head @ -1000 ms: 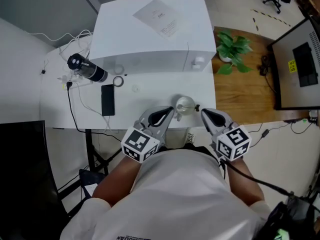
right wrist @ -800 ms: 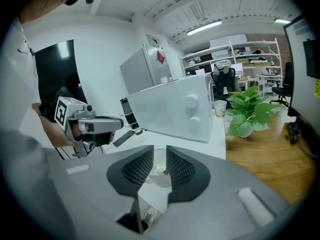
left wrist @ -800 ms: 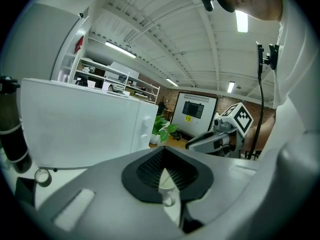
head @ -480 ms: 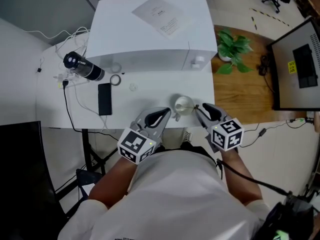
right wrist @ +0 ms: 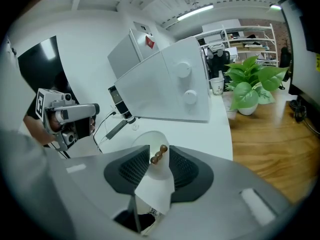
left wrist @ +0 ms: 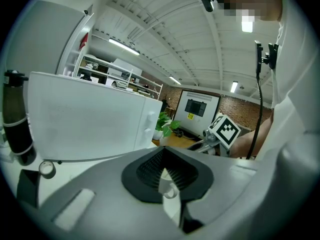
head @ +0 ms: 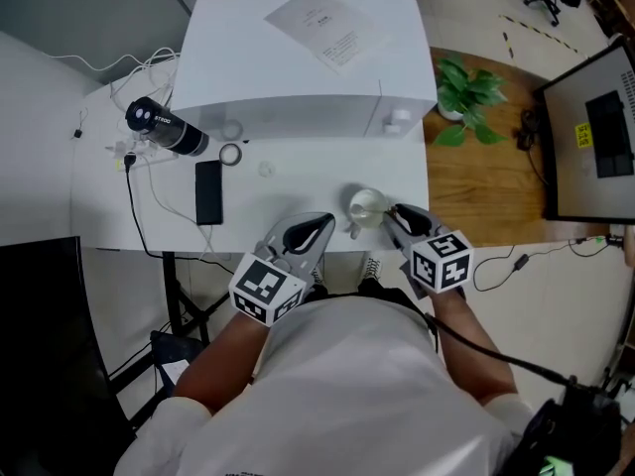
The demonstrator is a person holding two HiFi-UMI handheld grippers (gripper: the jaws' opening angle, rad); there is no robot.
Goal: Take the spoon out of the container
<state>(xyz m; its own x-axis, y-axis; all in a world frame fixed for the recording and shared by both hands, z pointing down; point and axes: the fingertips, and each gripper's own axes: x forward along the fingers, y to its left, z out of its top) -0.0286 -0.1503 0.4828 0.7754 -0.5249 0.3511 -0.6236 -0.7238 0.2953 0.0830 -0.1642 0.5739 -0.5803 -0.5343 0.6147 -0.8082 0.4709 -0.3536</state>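
Observation:
A small white container (head: 367, 206) stands near the front edge of the white table (head: 288, 181). In the right gripper view the container (right wrist: 150, 176) fills the gap between my spread jaws. The spoon's brown beaded handle (right wrist: 159, 154) sticks up out of it, level with the pads. My right gripper (head: 394, 218) is open and sits right beside the container. My left gripper (head: 322, 228) rests just left of the container, jaws shut to a thin slit through which a white sliver (left wrist: 167, 184) shows.
A big white box (head: 308, 62) with a paper sheet (head: 327, 30) fills the table's back. A black cylinder (head: 167, 130), a tape ring (head: 232, 154), a black phone (head: 208, 192) and cables lie at the left. A potted plant (head: 461, 97) stands on the wooden desk to the right.
My right gripper has moved left and forward, up against the container. The left gripper has barely shifted.

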